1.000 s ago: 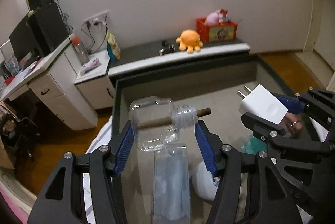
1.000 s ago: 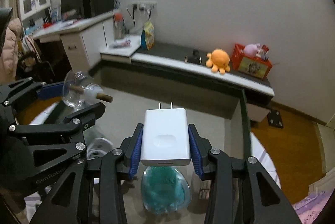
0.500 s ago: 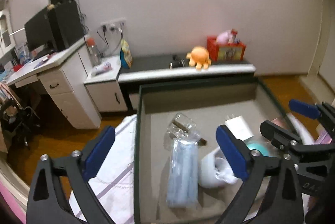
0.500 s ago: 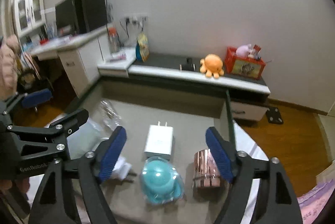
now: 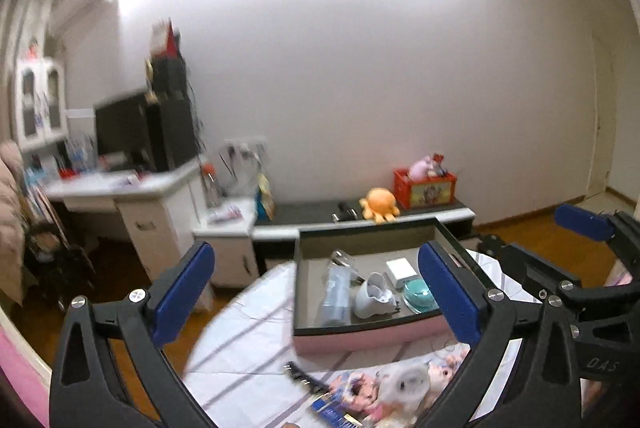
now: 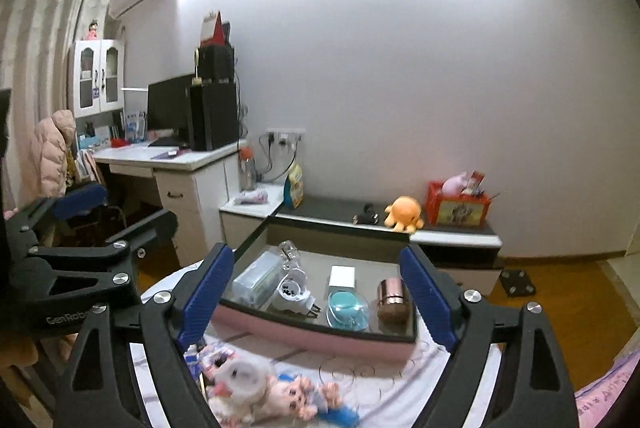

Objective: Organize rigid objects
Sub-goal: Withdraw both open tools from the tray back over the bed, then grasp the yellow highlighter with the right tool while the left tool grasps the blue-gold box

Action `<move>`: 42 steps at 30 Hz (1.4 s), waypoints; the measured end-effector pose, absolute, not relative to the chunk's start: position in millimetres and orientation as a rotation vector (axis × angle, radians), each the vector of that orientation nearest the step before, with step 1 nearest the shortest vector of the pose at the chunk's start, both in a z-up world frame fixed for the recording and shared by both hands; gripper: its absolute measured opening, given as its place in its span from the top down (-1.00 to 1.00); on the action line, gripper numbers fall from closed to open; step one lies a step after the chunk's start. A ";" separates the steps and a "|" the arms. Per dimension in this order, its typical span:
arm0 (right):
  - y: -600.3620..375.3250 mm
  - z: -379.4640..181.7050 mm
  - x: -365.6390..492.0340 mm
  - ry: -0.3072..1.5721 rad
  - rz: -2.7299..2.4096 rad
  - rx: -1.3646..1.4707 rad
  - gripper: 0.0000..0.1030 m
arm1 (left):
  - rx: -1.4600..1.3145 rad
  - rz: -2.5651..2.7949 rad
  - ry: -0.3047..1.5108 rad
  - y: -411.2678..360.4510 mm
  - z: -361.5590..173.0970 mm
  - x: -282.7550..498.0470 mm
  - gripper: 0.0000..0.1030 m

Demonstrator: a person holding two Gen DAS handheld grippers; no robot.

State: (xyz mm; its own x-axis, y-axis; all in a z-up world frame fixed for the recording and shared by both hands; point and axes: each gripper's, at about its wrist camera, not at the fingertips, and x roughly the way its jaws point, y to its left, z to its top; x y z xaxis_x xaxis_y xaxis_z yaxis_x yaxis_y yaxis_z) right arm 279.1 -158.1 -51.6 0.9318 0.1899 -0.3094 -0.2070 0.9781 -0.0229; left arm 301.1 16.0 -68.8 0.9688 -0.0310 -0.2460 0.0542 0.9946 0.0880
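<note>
A shallow tray with a pink wall (image 5: 360, 342) (image 6: 304, 334) rests on a striped cloth. In it lie a clear bottle with a stick (image 5: 342, 259) (image 6: 290, 254), a white charger (image 5: 400, 268) (image 6: 343, 276), a blue pack (image 5: 336, 294), a white plug (image 6: 292, 292), a teal round case (image 6: 347, 308) and a copper cup (image 6: 392, 302). My left gripper (image 5: 316, 256) hangs back from the tray, its jaws opening with nothing between them. My right gripper (image 6: 317, 254) is also back from it, jaws opening and empty.
A plush doll (image 6: 280, 394) and small printed cards (image 5: 352, 388) lie on the cloth in front of the tray. Behind stand a low cabinet with an orange octopus toy (image 6: 404, 214) and a red box (image 6: 458, 207), and a desk with a monitor (image 6: 172, 115) at the left.
The left gripper let go of the clear bottle and the right let go of the white charger; both now lie in the tray. Both grippers opened wide and drew back and upward.
</note>
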 end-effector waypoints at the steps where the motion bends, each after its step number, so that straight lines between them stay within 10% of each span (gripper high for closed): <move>1: -158.3 -51.1 268.5 0.288 0.198 -0.058 -0.74 | 0.097 -0.034 0.219 17.2 -67.8 286.8 -1.00; 4: -159.4 -49.7 235.9 0.225 0.174 -0.056 -1.00 | 0.091 -0.015 0.171 19.3 -65.4 253.9 -1.00; 19: -170.4 -70.7 158.9 0.191 0.134 -0.045 -1.00 | 0.102 -0.002 0.130 8.9 -90.1 179.2 -1.00; 42: -166.8 -194.5 202.2 0.596 0.152 0.002 -1.00 | 0.085 -0.025 0.556 19.1 -216.6 223.1 -1.00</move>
State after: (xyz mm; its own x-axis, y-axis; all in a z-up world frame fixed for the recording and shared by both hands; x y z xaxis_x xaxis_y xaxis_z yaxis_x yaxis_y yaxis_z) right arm 202.2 -166.8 -194.5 0.8168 0.1435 -0.5588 -0.1426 0.9887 0.0456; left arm 223.1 19.1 -216.6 0.8492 -0.0006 -0.5280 0.0468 0.9962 0.0741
